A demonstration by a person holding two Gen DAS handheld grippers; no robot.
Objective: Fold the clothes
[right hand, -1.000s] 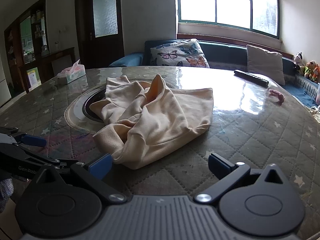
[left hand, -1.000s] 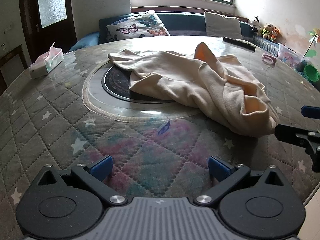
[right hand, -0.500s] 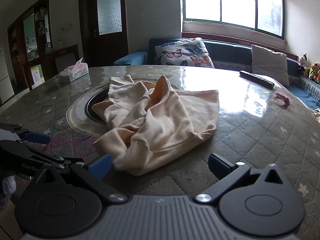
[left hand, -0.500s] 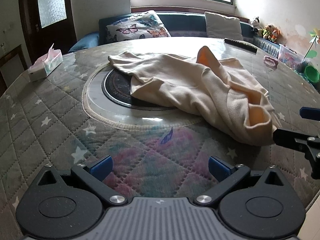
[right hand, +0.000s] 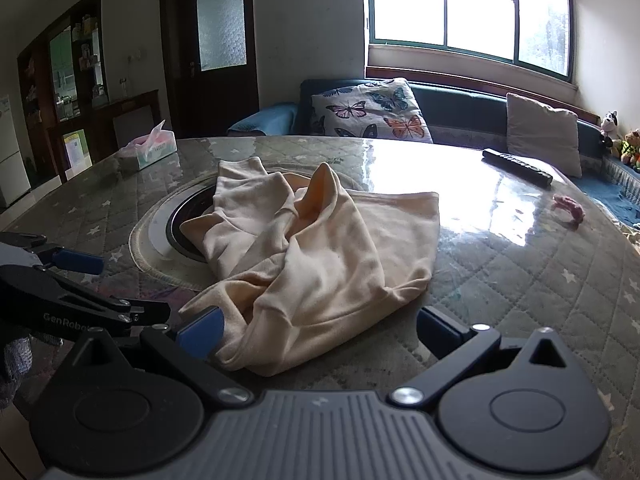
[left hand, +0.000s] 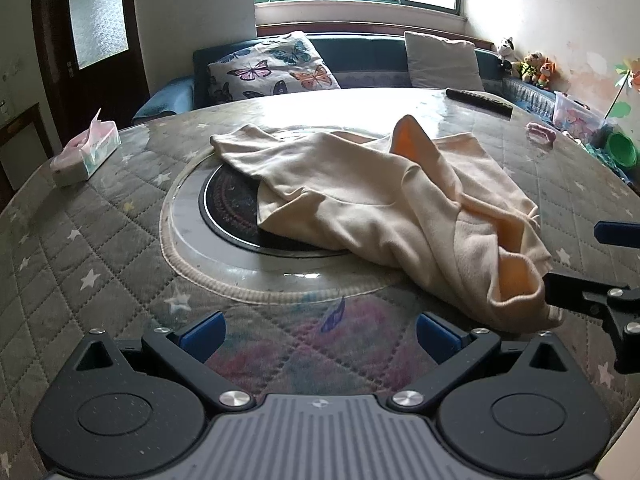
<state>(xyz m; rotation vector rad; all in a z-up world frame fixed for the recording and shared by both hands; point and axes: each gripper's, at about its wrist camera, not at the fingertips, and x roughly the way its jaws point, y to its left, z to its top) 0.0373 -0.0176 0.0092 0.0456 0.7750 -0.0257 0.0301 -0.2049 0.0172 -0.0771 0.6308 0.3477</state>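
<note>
A crumpled cream garment (left hand: 384,204) lies on the round quilted table (left hand: 80,248), partly over the black centre disc (left hand: 232,208). It also shows in the right wrist view (right hand: 320,252). My left gripper (left hand: 318,330) is open and empty, low over the table, short of the garment's near edge. My right gripper (right hand: 320,330) is open, with the garment's near folded corner lying between its fingers; its left fingertip (right hand: 202,330) is next to the cloth. The right gripper shows at the right edge of the left wrist view (left hand: 600,268).
A tissue box (left hand: 86,154) stands at the table's far left. A black remote (left hand: 478,100) and a small pink item (left hand: 540,132) lie at the far right. A sofa with a butterfly cushion (left hand: 272,68) stands behind the table. The table edge is close at the lower right.
Both grippers have moved forward toward the garment. The right gripper's fingers now reach either side of its near corner. The garment has not moved.
</note>
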